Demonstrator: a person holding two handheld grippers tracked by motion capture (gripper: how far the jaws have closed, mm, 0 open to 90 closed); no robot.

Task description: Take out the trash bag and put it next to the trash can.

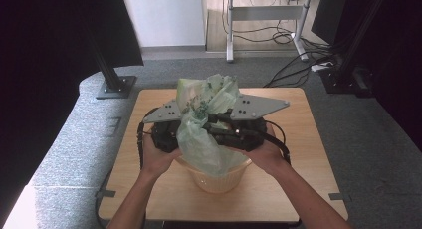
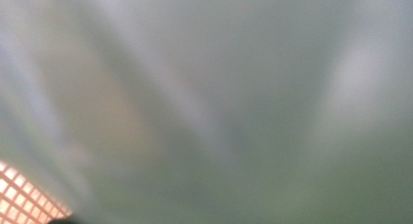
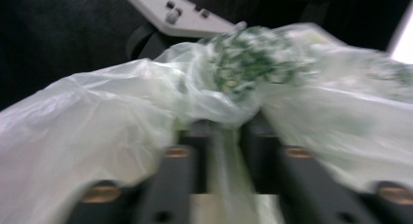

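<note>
Above the pale basket (image 1: 217, 181) on the wooden table (image 1: 298, 139), the left gripper (image 1: 166, 132) presses into the green plastic bag (image 1: 204, 139); its jaw state cannot be told. The right gripper (image 3: 221, 136) pinches bag film between near-closed jaws.

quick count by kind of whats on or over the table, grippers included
grippers: 2, left and right
green plastic bag: 1
pale ribbed basket: 1
wooden table: 1
total: 5
</note>
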